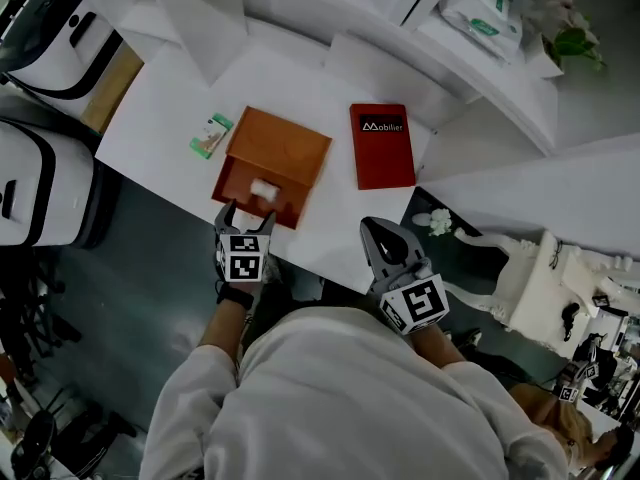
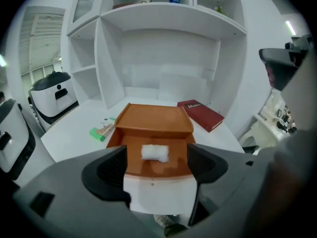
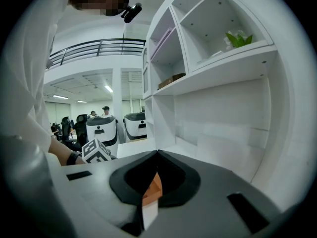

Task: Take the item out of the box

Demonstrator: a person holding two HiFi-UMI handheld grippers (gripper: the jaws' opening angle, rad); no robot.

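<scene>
An orange box [image 1: 283,144] lies open on the white table [image 1: 160,118], its lid slid back over the far half. A small white wrapped item [image 1: 263,190] rests in the uncovered near half. In the left gripper view the white item [image 2: 154,152] lies in the orange box [image 2: 153,120] just beyond the jaws. My left gripper [image 1: 248,215] hovers open at the table's near edge, right in front of the box, holding nothing. My right gripper [image 1: 374,228] is shut and empty, to the right of the box at the table edge. In its own view my right gripper [image 3: 157,154] shows only a sliver of orange.
A red book [image 1: 382,144] lies right of the box and a green packet [image 1: 211,135] left of it. White shelving [image 2: 163,38] rises behind the table. White robot units [image 1: 40,98] stand on the left. A white machine [image 1: 540,278] stands on the right.
</scene>
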